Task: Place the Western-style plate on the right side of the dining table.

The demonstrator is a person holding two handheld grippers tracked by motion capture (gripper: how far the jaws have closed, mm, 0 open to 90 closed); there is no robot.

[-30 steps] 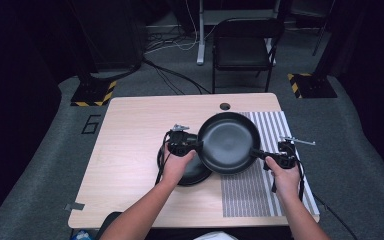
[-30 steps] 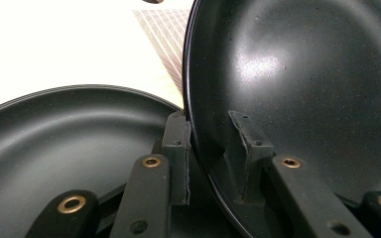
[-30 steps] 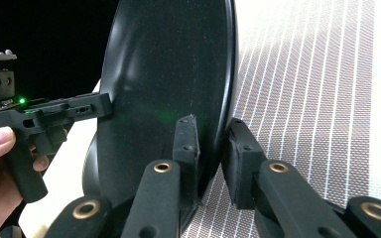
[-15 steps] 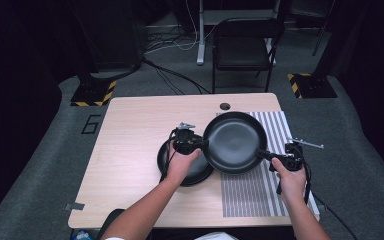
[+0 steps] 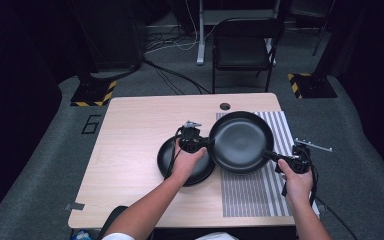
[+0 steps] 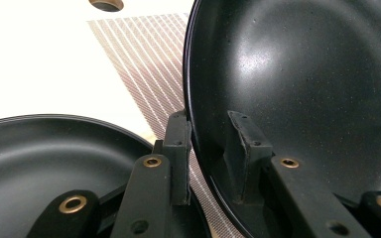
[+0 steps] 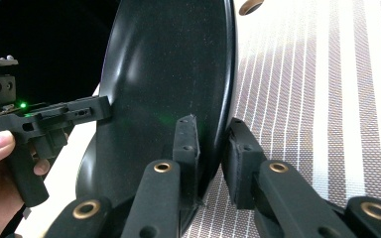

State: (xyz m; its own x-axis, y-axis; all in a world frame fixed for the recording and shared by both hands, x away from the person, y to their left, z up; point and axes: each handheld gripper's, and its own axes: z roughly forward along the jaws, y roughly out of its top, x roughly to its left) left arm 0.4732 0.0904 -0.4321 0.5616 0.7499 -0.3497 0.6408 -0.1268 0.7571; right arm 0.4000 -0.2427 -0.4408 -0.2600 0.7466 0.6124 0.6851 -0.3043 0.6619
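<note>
Clamping opposite rims of the pan (image 5: 241,142), left gripper (image 5: 206,143) and right gripper (image 5: 271,156) hold it over the mat (image 5: 260,192) near the table's (image 5: 130,130) right edge, beside a plate (image 5: 167,161).

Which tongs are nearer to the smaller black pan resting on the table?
Left. The left tongs hang over the smaller pan's right edge while clamping the big pan's rim; the right tongs grip the big pan's opposite rim, over the striped mat.
</note>
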